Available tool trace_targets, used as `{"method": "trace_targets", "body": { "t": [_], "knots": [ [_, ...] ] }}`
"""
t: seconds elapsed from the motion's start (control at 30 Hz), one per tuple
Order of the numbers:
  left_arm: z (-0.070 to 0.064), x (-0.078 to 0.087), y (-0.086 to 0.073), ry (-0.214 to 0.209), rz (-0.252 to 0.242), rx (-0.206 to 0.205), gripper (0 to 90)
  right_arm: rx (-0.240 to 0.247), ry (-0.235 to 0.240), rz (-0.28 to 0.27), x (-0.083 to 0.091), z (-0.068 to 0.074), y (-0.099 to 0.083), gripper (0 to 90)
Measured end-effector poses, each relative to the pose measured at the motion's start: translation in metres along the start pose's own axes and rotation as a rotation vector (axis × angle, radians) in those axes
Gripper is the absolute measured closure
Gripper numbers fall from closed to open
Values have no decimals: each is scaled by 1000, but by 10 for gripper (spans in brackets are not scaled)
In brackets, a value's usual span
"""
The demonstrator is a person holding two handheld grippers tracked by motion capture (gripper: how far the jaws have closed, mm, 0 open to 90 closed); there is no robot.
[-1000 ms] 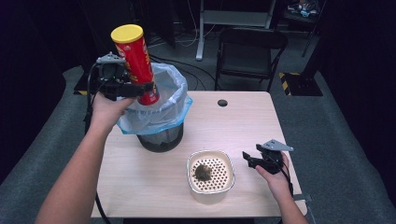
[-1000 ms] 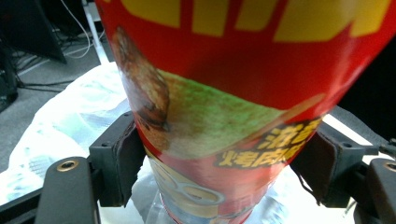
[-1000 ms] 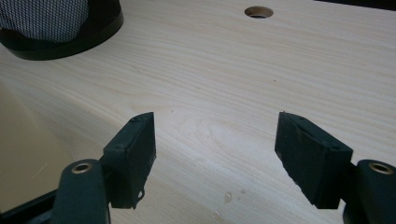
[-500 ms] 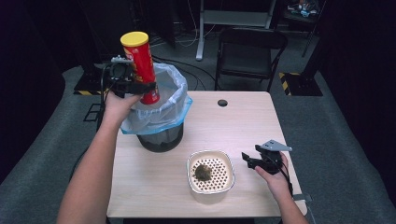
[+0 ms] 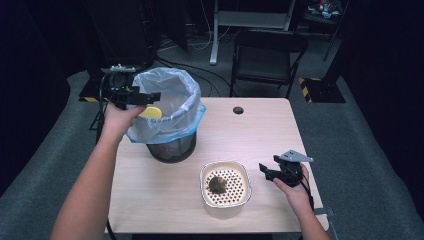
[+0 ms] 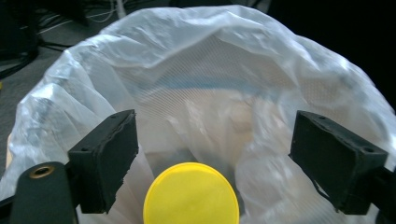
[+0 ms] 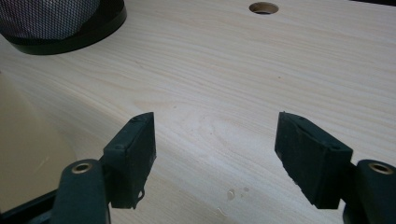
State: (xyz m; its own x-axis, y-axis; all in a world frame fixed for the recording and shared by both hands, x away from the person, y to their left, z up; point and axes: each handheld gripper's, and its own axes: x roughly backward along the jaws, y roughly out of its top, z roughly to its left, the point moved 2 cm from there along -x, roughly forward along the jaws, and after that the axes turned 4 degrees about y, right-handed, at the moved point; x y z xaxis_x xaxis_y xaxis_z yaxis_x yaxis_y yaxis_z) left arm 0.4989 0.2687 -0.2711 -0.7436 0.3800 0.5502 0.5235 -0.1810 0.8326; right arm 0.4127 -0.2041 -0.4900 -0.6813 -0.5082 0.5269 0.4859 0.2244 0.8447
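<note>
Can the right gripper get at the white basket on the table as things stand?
Probably yes: the right gripper is open and sits just beside the white basket, with bare table between them and nothing in the way.

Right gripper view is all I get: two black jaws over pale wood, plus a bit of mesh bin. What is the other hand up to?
Observer: The left gripper is held at the mouth of the bin, jaws wide apart, gripping nothing.
Operator: Is there anything in that bin?
Observer: A round yellow lid shows inside the white bag that lines it, low between the open jaws and touching neither.
Operator: And the pale shape at my left edge?
Observer: That is a cream basket with a holed floor, standing on the table beside your gripper, with a dark brown lump in it.
</note>
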Motion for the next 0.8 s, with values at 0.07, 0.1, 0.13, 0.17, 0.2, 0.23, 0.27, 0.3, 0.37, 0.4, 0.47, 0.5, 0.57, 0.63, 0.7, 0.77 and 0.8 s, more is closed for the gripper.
{"method": "trace_targets", "body": {
  "t": [0.07, 0.1, 0.13, 0.17, 0.2, 0.23, 0.27, 0.3, 0.37, 0.4, 0.47, 0.5, 0.57, 0.63, 0.7, 0.77, 0.8],
  "knots": [
    [-4, 9, -3, -22, -6, -16, 185, -4, 1, 4, 0, 0, 0, 286],
    [-7, 14, -5, -35, -19, -30, 195, 0, 1, 4, 0, 0, -1, 286],
    [-10, 19, -7, -53, -29, -42, 204, -1, 2, 3, 0, 0, -1, 286],
    [-13, 25, -10, -71, -39, -56, 215, -2, 2, 2, 0, 0, 0, 286],
    [-15, 29, -12, -79, -44, -60, 217, -1, -3, 4, 0, 0, 0, 286],
    [-16, 33, -15, -94, -47, -65, 220, -3, -5, 2, 0, 0, 0, 286],
    [-18, 37, -19, -110, -48, -73, 225, -2, -2, 5, 0, 0, -1, 286],
    [-20, 42, -24, -120, -43, -89, 226, -3, -4, 4, 0, 0, -1, 286],
    [-23, 48, -32, -142, -45, -105, 236, -1, -7, 4, 0, 0, 0, 286],
    [-25, 52, -37, -154, -45, -113, 246, 4, -2, 4, 0, 0, 0, 286],
    [-26, 58, -48, -159, -39, -133, 247, 3, -3, 10, -1, 1, -1, 286],
    [-27, 59, -54, -160, -40, -135, 247, 2, -1, 10, -1, 1, -1, 286],
    [-27, 62, -63, -159, -44, -136, 247, 1, -1, 11, -1, 1, -1, 286],
    [-27, 65, -74, -157, -49, -133, 246, 3, -3, 10, -1, 1, -1, 286],
    [-27, 66, -85, -164, -58, -130, 244, 2, 0, 12, -1, 1, -1, 286],
    [-26, 66, -97, -157, -65, -132, 237, 8, 0, 12, -2, 1, -2, 286],
    [-25, 64, -103, -153, -67, -132, 237, 9, 1, 14, -2, 1, -2, 286]
  ]
}}
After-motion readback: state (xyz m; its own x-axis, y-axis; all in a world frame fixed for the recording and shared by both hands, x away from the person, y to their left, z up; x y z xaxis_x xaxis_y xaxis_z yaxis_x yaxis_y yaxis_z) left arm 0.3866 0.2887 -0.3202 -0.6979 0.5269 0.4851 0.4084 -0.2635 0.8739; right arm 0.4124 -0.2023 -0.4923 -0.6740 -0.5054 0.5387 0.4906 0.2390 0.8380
